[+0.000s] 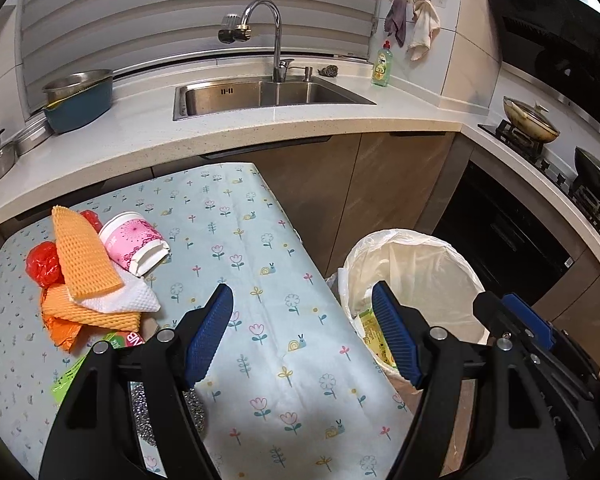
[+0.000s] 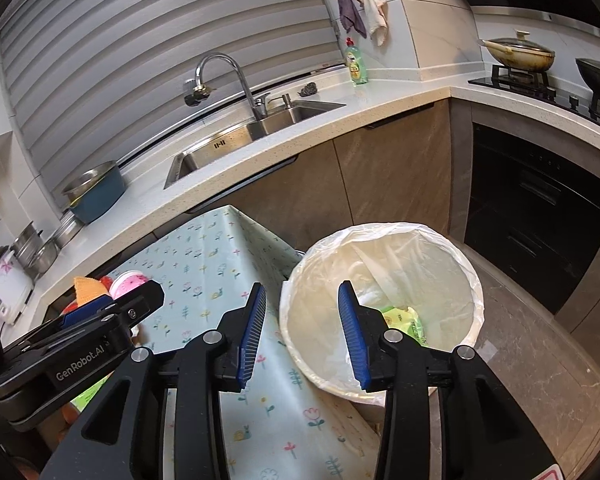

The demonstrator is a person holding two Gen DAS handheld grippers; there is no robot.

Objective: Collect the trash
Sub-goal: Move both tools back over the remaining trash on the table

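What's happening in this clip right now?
A person with tongs in each hand is clearing trash from a table with a floral cloth into a lined bin. Both the left tongs and right tongs are open and empty. A green packet already lies in the bin. A pile with orange foam sheets, a pink cup and red plastic waits on the table.

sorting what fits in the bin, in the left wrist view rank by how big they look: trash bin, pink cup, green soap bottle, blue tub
1. trash bin, clearly largest
2. blue tub
3. pink cup, looks close to the tub, but it sits nearer the camera, so unsure
4. green soap bottle, smallest, also farthest away
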